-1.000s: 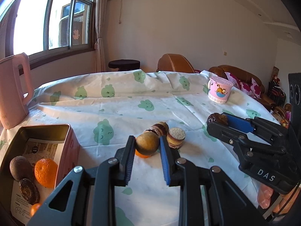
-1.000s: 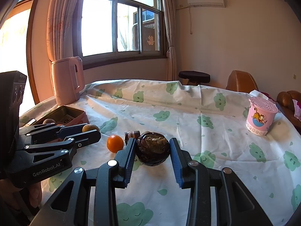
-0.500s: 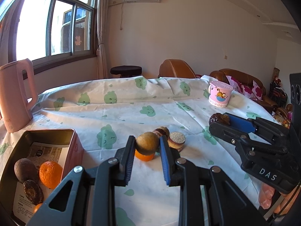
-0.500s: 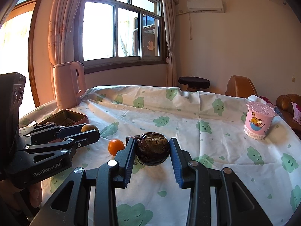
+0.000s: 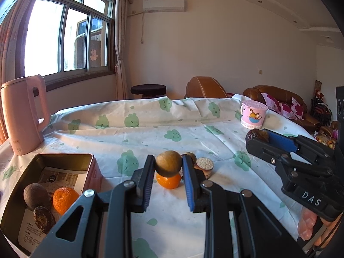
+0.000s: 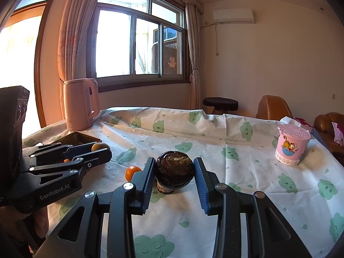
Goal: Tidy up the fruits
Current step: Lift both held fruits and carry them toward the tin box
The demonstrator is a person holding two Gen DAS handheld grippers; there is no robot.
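Note:
My left gripper (image 5: 168,164) is shut on a round tan-brown fruit (image 5: 168,163) and holds it above the table. Behind and below it an orange (image 5: 168,180) and several small brown items (image 5: 204,164) lie on the cloth. A metal tin (image 5: 62,158) at the left holds a brown fruit (image 5: 35,195), an orange (image 5: 64,198) and a dark round piece (image 5: 44,218). My right gripper (image 6: 174,173) is shut on a dark wrinkled fruit (image 6: 174,171), also raised. The left gripper with its tan fruit (image 6: 100,146) shows at left in the right wrist view.
A pink kettle (image 5: 22,116) stands at the back left beside the tin. A pink lidded cup (image 5: 253,116) stands at the back right. The table has a white cloth with green cloud prints (image 5: 172,135). Brown sofas and a stool lie beyond the table.
Both grippers have risen and tilted up, each keeping its fruit. The table items sit lower in both views.

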